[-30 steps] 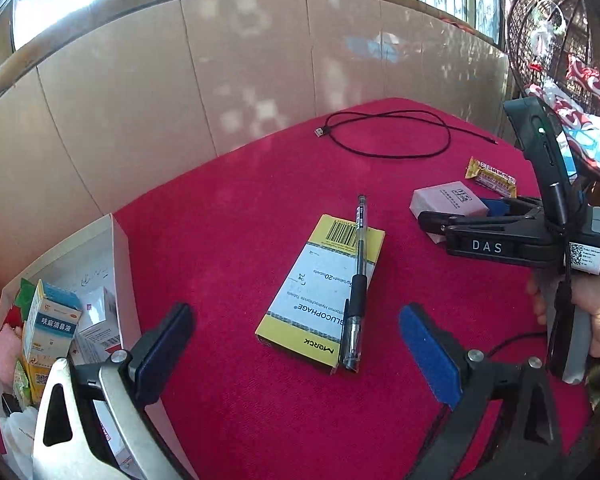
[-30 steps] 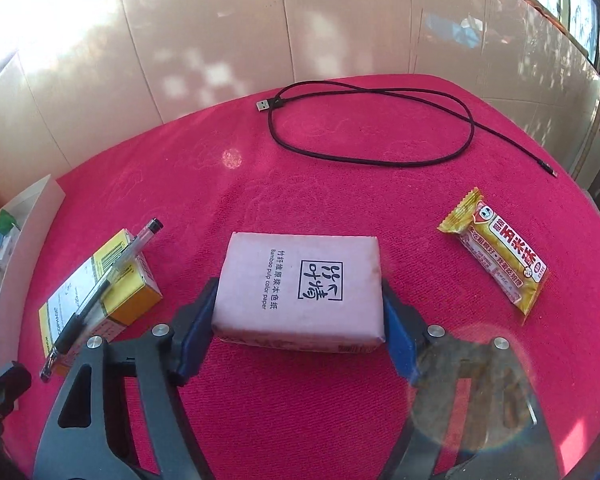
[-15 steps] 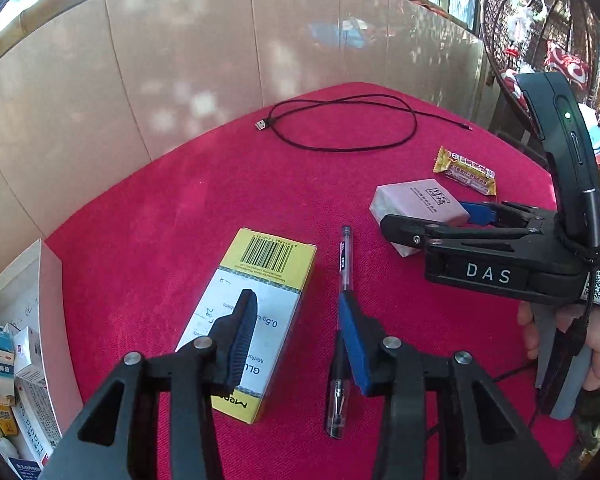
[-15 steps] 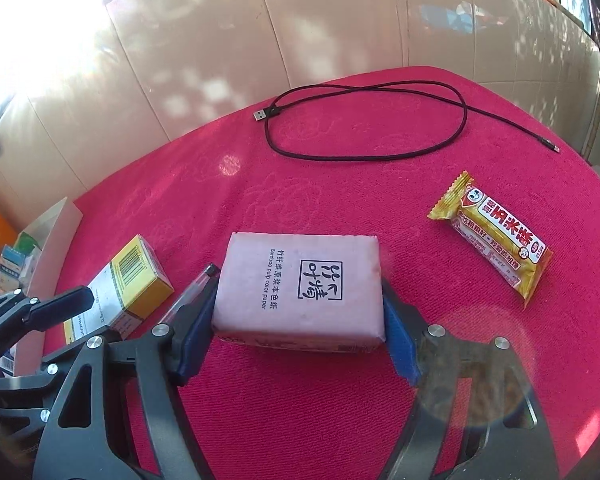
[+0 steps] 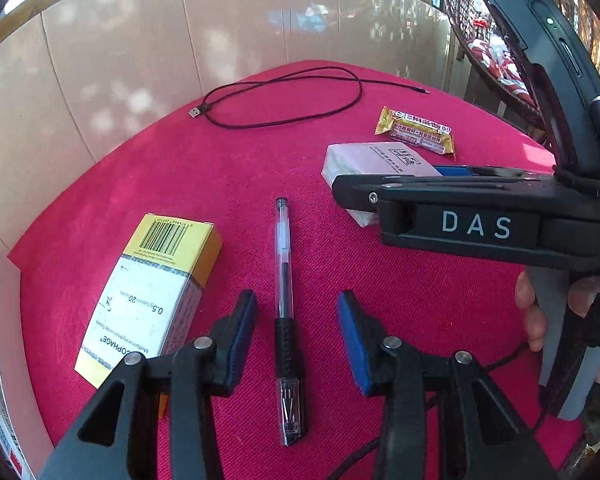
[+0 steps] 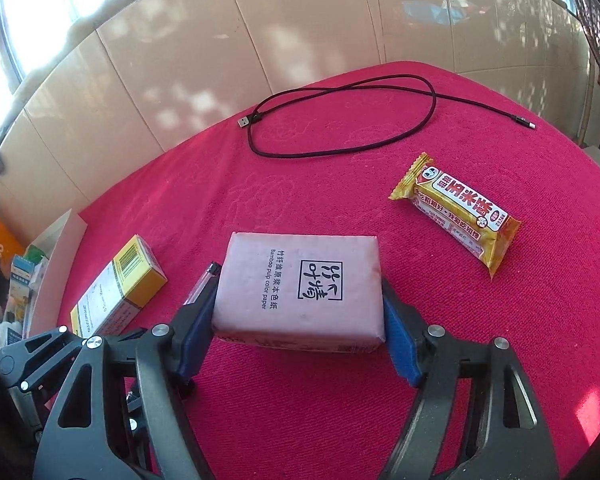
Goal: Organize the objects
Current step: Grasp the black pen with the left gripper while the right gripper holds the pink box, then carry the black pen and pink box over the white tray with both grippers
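Left wrist view: left gripper point(image 5: 296, 330) spread apart, straddling pen point(image 5: 284, 304) on the red tablecloth point(image 5: 228, 168) without touching it, yellow medicine box point(image 5: 152, 292) just beside the left finger, bare cloth beyond toward black cable point(image 5: 284, 100). Right wrist view: right gripper point(image 6: 300, 320) clamped on both sides of pink tissue pack point(image 6: 300, 288), snack bar point(image 6: 456, 212) apart to the right, open cloth between. White bin point(image 6: 56, 240) off the cloth's left edge, cut off; contents hard to make out; pen mostly hidden behind tissue pack.
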### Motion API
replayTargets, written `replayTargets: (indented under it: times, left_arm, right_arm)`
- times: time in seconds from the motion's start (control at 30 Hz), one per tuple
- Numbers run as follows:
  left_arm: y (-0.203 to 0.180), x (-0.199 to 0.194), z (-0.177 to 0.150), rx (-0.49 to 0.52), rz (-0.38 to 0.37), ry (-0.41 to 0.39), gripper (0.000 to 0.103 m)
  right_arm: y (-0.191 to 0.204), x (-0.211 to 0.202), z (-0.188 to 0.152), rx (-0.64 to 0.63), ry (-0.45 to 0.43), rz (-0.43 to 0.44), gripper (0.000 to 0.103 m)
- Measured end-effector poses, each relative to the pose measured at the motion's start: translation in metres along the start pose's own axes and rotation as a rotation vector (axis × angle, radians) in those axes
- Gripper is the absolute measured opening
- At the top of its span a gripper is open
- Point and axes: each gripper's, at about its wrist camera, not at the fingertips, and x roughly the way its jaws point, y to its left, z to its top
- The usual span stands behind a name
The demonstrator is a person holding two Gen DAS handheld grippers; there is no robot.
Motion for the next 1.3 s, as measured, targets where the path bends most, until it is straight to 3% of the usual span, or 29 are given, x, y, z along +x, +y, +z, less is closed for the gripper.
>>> replayTargets:
  times: [0.1,0.17,0.23,0.5,0.8,1.03,1.3]
  left_arm:
    - [0.003,0.0,0.0,-0.027,-0.023,0.004,0.035]
    - [-0.001,-0.003,-0.003,-0.017,-0.015,-0.009,0.013]
    - [-0.004,-0.005,-0.007,-0.005,0.0,-0.024,0.007]
    - [-0.003,-0.024,-0.021,-0.055,-0.006,-0.074,0.007]
    - [-0.003,-0.078,-0.02,-0.099,-0.026,-0.215,0.007]
    - [0.01,-0.112,-0.023,-0.149,-0.021,-0.304,0.007]
    - [0.033,-0.148,-0.034,-0.217,0.011,-0.381,0.007]
  right_arm:
    - [0.0,0.002,0.0,-0.005,0.002,-0.004,0.075]
    - [0.001,0.002,0.0,0.001,0.0,0.002,0.075]
    - [0.002,0.002,0.0,0.002,0.0,0.003,0.075]
    - [0.001,0.0,0.0,0.001,-0.004,0.003,0.075]
    - [-0.002,-0.034,-0.006,0.028,-0.088,0.022,0.074]
    - [0.032,-0.079,-0.005,-0.074,-0.179,0.036,0.074]
    - [0.07,-0.099,-0.004,-0.152,-0.214,0.072,0.075]
